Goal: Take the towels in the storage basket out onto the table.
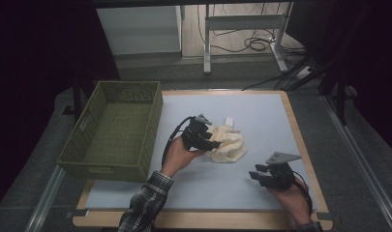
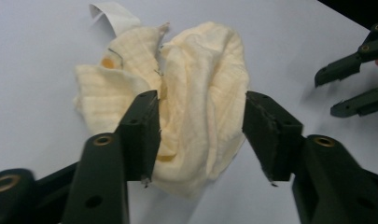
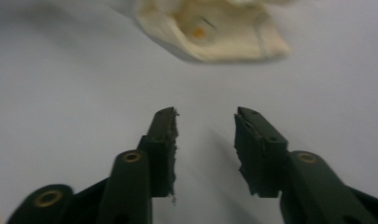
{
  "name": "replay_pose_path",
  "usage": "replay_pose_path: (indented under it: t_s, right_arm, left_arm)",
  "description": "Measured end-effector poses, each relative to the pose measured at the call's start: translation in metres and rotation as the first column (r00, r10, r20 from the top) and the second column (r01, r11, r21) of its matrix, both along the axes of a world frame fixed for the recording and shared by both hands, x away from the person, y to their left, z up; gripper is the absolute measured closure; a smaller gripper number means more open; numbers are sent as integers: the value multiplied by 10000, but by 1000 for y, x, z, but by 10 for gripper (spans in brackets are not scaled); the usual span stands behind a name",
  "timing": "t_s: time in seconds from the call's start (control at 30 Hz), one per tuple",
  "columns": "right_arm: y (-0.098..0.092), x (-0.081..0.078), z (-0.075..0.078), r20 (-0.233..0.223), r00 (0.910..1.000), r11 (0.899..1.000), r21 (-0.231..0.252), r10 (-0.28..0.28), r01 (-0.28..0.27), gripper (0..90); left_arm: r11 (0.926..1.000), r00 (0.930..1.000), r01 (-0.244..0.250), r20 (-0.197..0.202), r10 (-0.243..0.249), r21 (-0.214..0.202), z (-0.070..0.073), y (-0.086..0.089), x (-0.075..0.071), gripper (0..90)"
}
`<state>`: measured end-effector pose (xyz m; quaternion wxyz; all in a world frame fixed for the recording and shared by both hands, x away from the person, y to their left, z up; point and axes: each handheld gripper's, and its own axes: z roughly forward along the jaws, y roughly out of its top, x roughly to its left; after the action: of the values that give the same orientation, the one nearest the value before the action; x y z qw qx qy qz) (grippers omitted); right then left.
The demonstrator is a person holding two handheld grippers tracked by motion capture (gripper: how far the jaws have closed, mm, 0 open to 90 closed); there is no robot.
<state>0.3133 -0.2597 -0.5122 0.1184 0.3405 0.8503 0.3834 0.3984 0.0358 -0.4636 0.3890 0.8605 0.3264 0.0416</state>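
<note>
The crumpled cloth lies right of the basket, bunched between the left gripper's spread jaws, untouched by the right-hand pad. The right gripper, spread and empty, sits farther off.

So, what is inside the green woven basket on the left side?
The green woven basket looks empty: its woven floor shows bare. The near wall hides the strip of floor just behind it.

Wood-edged table w/ pale grey-blue top fills centre frame; green woven basket sits at its left edge, crumpled cream cloth lies mid-table, small white tag just above it.
</note>
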Motion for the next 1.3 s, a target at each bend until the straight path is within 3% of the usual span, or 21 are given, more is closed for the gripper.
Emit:
replay_pose_path:
  t_s: [0.1,0.27,0.47,0.57,0.63,0.7,0.8,0.87,1.03,1.13,1.23,1.3]
  right_arm:
    - [14,7,3,-182,9992,9992,209,353,-350,677]
    - [45,26,7,-138,9965,9966,-89,819,-820,690]
    - [70,43,-1,-83,9949,9937,-481,1010,-1013,687]
    - [78,49,-6,-37,9947,9917,-779,1023,-1023,711]
    - [81,50,-9,80,9942,9878,-1148,1070,-1053,805]
    - [80,51,-9,181,9941,9870,-1224,1072,-1042,876]
    - [72,48,-3,209,9940,9871,-1223,1069,-1036,884]
    - [64,44,2,317,9950,9893,-1152,942,-900,884]
    - [42,38,11,429,9974,9940,-958,575,-532,884]
    - [24,35,12,375,9989,9959,-860,295,-261,883]
    - [17,33,8,211,9995,9958,-885,235,-216,882]
    - [14,31,3,32,9995,9955,-891,323,-319,874]
  left_arm:
    - [9999,10000,77,5,-77,97,-2,-5,3,518]
    - [9999,9999,68,140,-70,149,-2,-12,9,556]
    - [9994,10000,38,86,-41,357,-11,-17,13,585]
    - [9983,10000,68,32,-70,573,-17,-17,14,691]
    - [9984,10000,27,8,-27,558,-19,-15,14,805]
    - [9990,10000,-59,60,57,441,-19,-11,13,849]
    - [9991,9989,-326,357,317,260,-16,2,7,854]
    - [9988,9982,-493,358,491,34,-14,10,4,851]
    - [9973,9965,-740,389,740,6,-14,24,-7,838]
    - [9969,9967,-787,184,786,66,-21,32,-16,809]
    - [9966,9967,-790,-191,794,216,-34,38,-24,775]
    - [9962,9961,-853,-223,857,181,-39,43,-26,719]
